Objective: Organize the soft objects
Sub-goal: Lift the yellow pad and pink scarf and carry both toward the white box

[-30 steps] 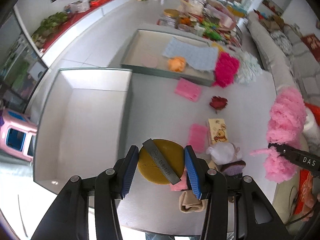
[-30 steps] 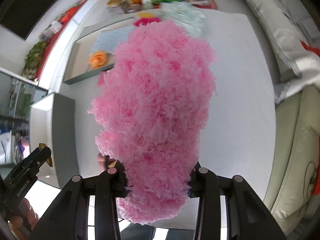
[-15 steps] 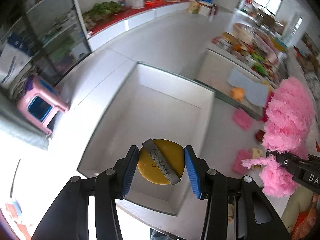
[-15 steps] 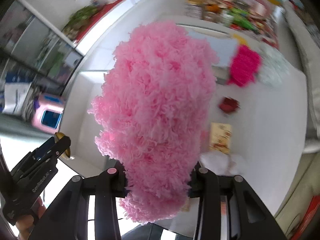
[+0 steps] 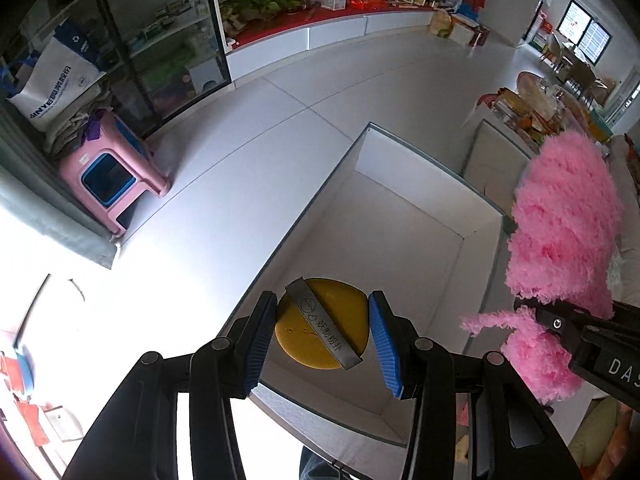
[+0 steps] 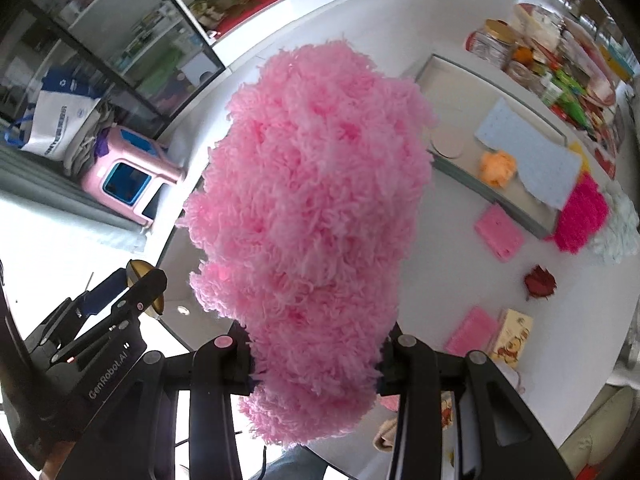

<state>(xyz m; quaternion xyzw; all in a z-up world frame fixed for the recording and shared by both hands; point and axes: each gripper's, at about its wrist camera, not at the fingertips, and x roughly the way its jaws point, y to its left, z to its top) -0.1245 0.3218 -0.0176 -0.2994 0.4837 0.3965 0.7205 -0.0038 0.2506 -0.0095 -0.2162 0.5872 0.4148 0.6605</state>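
We are mid-delivery: our left gripper (image 5: pixel 323 334) is clamped on the yellow round pad (image 5: pixel 320 334) above the empty white bin (image 5: pixel 404 236), our right gripper (image 6: pixel 316 364) squeezes the pink fluffy duster (image 6: pixel 316 216), probably beside the bin's table-side edge. Next, lower and release inside.

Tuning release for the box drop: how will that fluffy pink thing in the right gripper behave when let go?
Probably very light and squashy: the fluffy pink bundle bulges well past the right gripper, whose fingers sink into the pile. Likely floppy, since a loose strand droops beside the fingers. The shaggy fibres may snag on the pads rather than slip, so it could cling briefly on release.
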